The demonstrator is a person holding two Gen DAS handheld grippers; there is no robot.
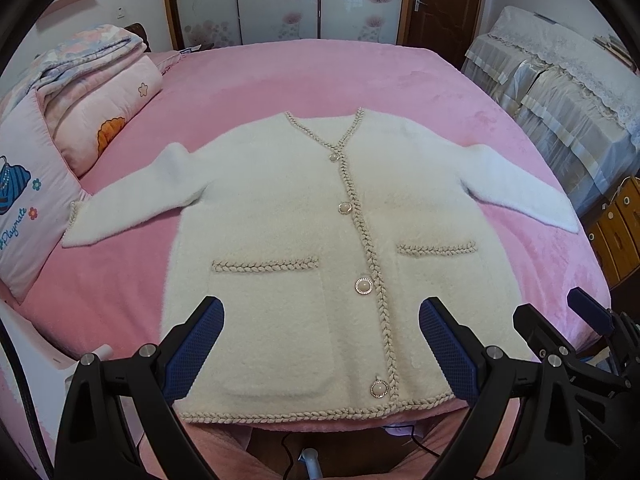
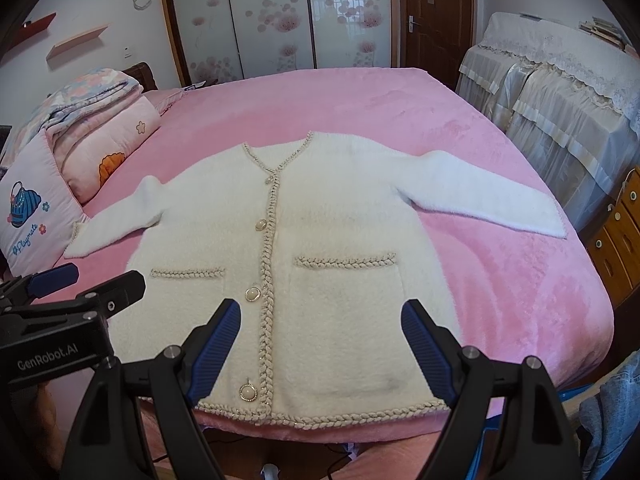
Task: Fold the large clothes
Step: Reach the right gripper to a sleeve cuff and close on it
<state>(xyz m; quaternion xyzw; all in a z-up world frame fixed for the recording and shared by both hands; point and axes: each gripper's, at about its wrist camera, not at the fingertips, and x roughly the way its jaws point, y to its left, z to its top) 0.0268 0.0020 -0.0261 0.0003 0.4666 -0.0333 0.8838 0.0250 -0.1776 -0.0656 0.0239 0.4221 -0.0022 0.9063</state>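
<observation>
The cream cardigan (image 1: 280,220) lies flat and face up on the pink bed cover (image 1: 320,80), buttoned shut, both sleeves spread out to the sides and its braided hem along the near edge of the bed. It has 2 patch pockets; the one (image 1: 268,320) on the left side of the picture and the one (image 2: 348,320) on the right both lie flat, and nothing shows in either. 4 round pearl-like buttons (image 1: 363,285) run down the braided front band.

A pink pillow (image 1: 28,216) at the left edge of the bed carries an embroidered blue bag and the word "Playmate". Behind it sits a stack of folded quilts (image 1: 92,92). The body of the left tool, seen from the right wrist camera, reads "GenRobot.AI".

The left gripper (image 1: 320,344) hangs over the lower left part of the cardigan with its blue-padded fingers (image 1: 200,344) spread wide, holding nothing; whether the pads touch the fabric cannot be told. The right gripper (image 2: 320,344) is spread just as wide over the lower right pocket, also with nothing between its fingers. The 2 tools sit side by side near the hem, each visible at the edge of the other's view
</observation>
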